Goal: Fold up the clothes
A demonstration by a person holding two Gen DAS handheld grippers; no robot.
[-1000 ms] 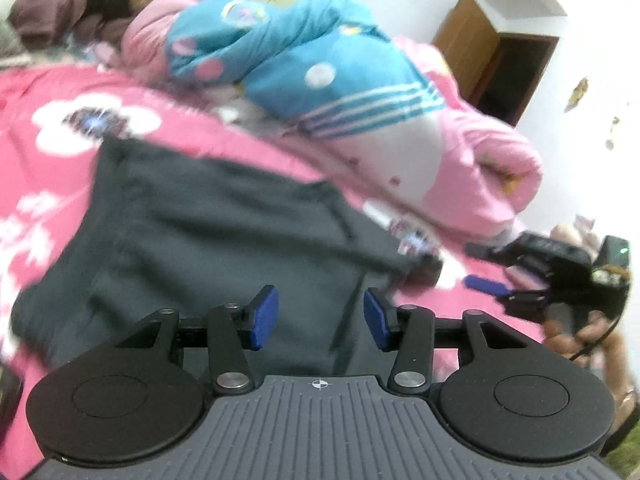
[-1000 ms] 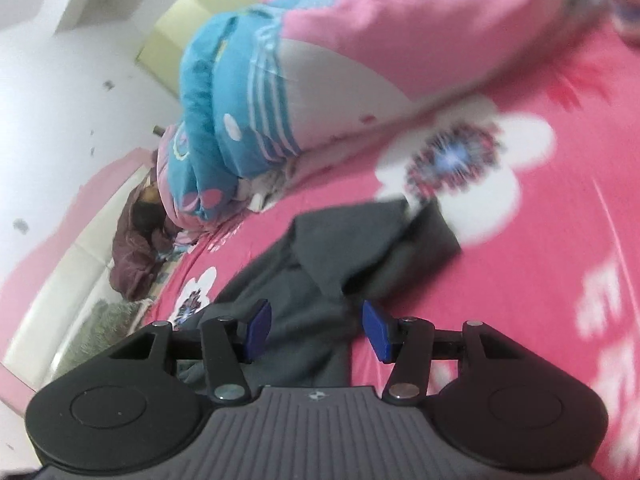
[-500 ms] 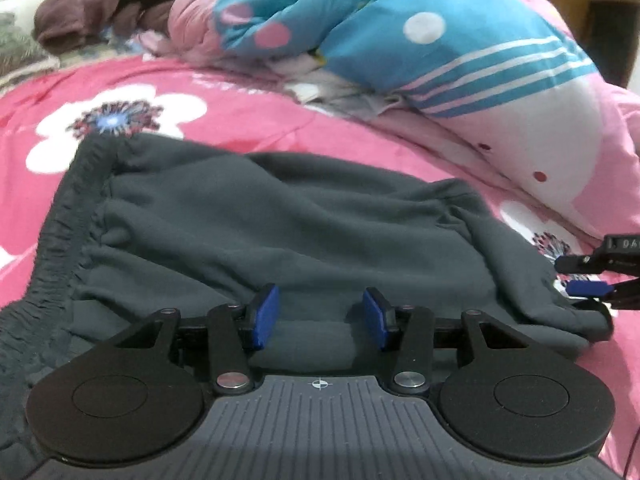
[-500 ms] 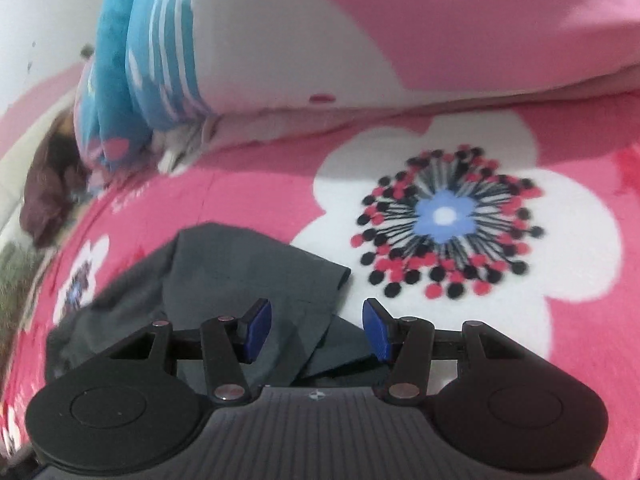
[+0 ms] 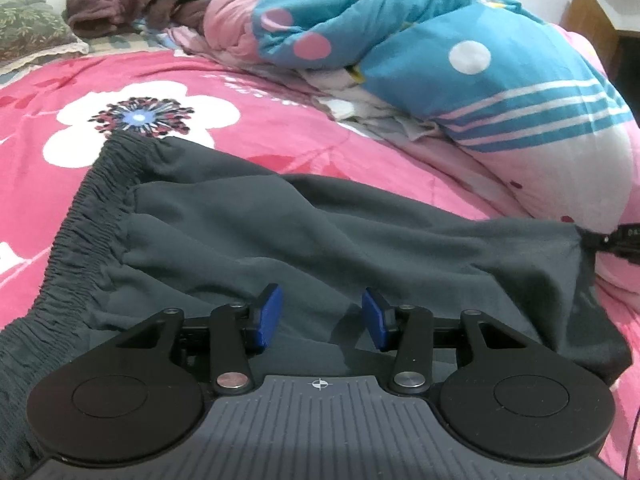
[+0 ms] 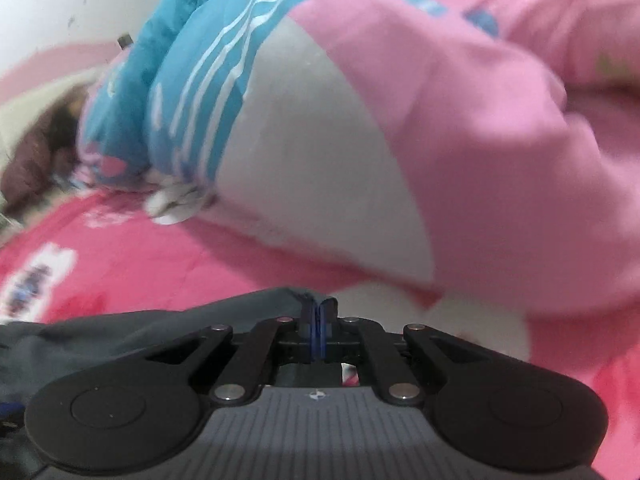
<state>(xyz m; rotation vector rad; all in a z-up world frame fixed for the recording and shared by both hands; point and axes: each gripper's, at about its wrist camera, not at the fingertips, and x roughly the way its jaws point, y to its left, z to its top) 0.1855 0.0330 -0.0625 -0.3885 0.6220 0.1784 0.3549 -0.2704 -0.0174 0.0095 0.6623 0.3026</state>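
Note:
A dark grey garment point(image 5: 320, 232) with an elastic waistband point(image 5: 80, 216) lies spread across the pink flowered bedcover point(image 5: 280, 128). My left gripper point(image 5: 322, 318) hovers low over its near part, jaws open, with the blue pads point(image 5: 268, 312) apart and only cloth beneath them. My right gripper point(image 6: 318, 320) is shut on the garment's far corner point(image 6: 296, 300), and the cloth trails off to the left. In the left wrist view, the right gripper point(image 5: 618, 238) shows at the right edge, pinching that corner and holding it taut.
A bundled blue, white and pink quilt point(image 5: 440, 60) lies just behind the garment and fills the right wrist view point(image 6: 360, 140). A brown heap of clothing point(image 5: 120, 0) and a patterned pillow point(image 5: 28, 32) sit at the head of the bed. A wooden door point(image 5: 592, 20) is at the far right.
My right gripper closed on the garment's corner and pulled it up and taut. My left gripper came down close over the garment, then held still, open.

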